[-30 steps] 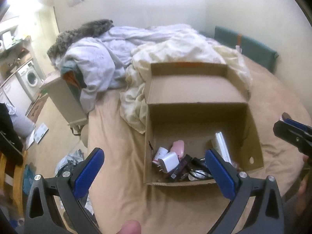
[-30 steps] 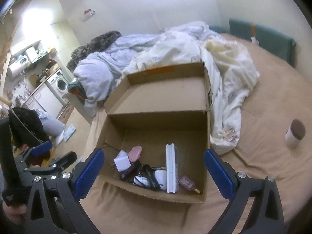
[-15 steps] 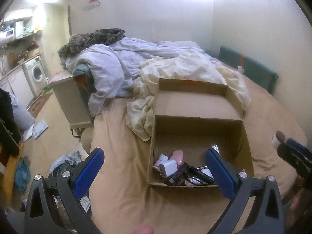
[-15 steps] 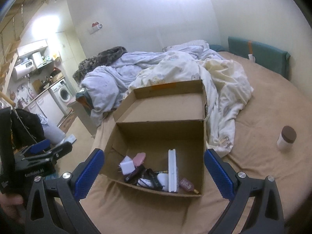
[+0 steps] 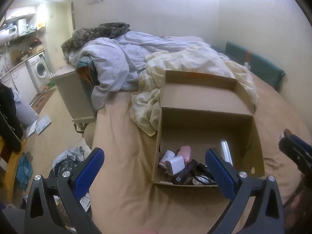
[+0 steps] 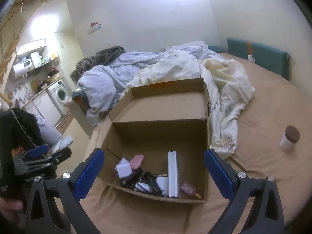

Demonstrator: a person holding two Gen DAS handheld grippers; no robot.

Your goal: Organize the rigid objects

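An open cardboard box (image 5: 206, 120) (image 6: 161, 134) sits on the tan bed. Inside lie several small items: a white charger (image 5: 175, 164) (image 6: 122, 168), a pink case (image 5: 185, 152) (image 6: 136, 160), a long white flat box (image 6: 173, 173) (image 5: 226, 152), black cables (image 6: 150, 183) and a small pink bottle (image 6: 187, 188). My left gripper (image 5: 154, 167) hangs open in front of the box, holding nothing. My right gripper (image 6: 154, 165) is also open and empty, above the box's near edge. A white jar with a brown lid (image 6: 289, 137) stands on the bed to the right of the box.
Crumpled cream and pale blue bedding (image 6: 204, 74) is piled behind the box. A teal cushion (image 6: 257, 55) lines the far wall. To the left the bed ends beside a nightstand (image 5: 72, 93), floor clutter (image 5: 64, 159) and a washing machine (image 5: 40, 71).
Both grippers have drawn back and lifted away from the box, which now looks smaller and further off. Both stay open and empty.
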